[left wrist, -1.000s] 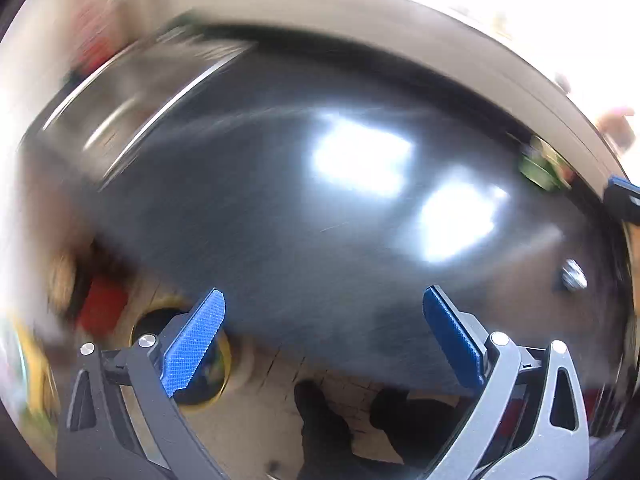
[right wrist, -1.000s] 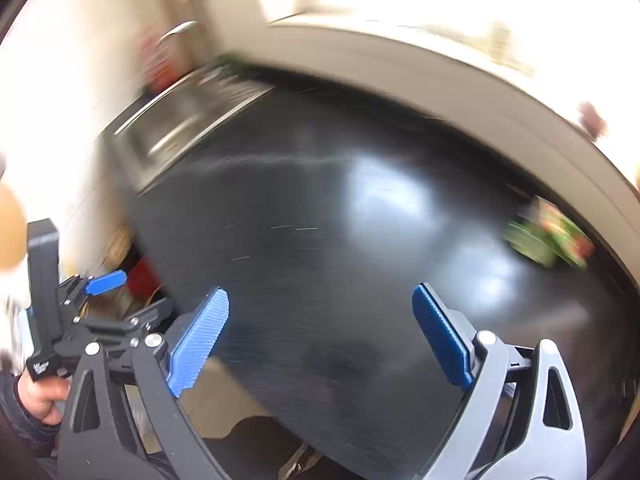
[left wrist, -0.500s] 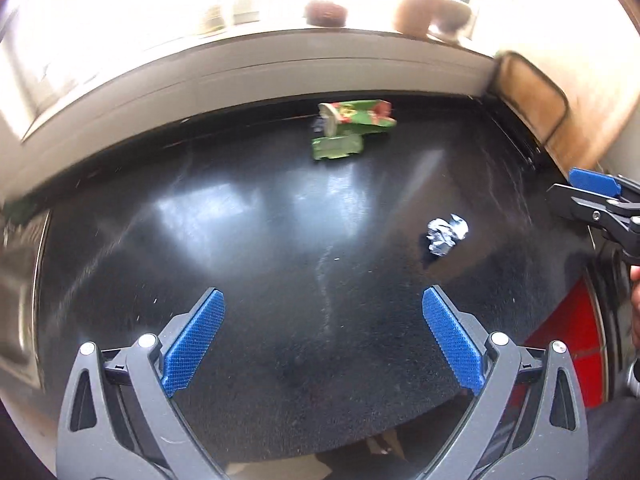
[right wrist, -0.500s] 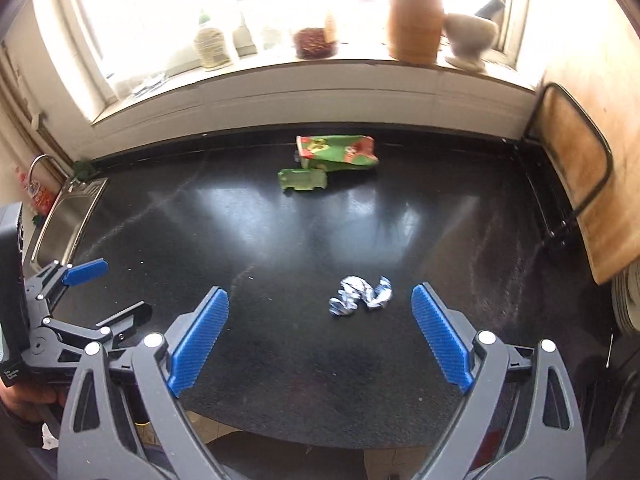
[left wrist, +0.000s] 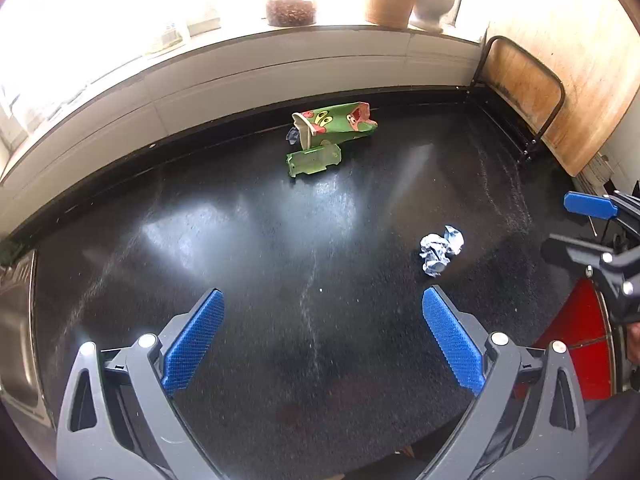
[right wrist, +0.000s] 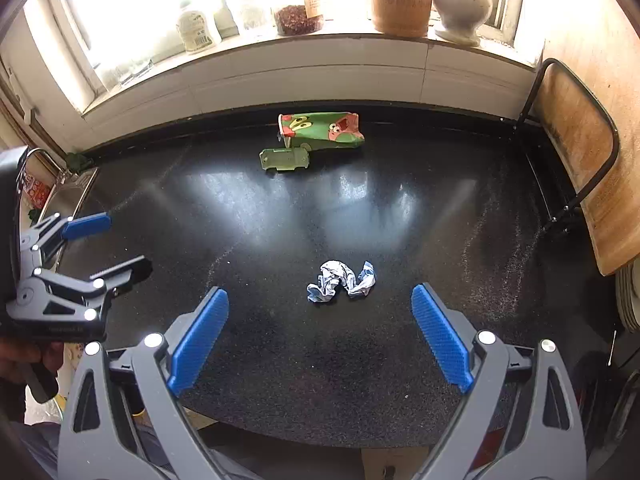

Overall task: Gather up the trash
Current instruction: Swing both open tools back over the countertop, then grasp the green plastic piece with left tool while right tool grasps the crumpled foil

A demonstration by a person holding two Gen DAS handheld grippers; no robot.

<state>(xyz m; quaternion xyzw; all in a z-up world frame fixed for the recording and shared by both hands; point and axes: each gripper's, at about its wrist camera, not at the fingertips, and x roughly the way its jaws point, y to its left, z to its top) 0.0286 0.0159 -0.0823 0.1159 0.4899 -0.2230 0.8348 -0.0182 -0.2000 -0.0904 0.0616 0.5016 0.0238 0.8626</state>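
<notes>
I am holding the right gripper [right wrist: 320, 338] wide and empty, lined up on the crumpled foil wrapper [right wrist: 341, 282] lying mid-counter; the left gripper [left wrist: 323, 340], equally wide and empty, is waiting beside it, green carton [right wrist: 322, 130] farther back.

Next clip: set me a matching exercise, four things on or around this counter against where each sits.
Things:
1. crumpled wrapper
2. green snack bag
3. mortar
4. cutting board

Places:
A. upright on the windowsill
B. lying at the back of the counter, near the wall
C. leaning at the counter's right end
D. on the counter just ahead of the open right claw

Pairs: 1-D, 2-B, 3-A, 4-C
</notes>
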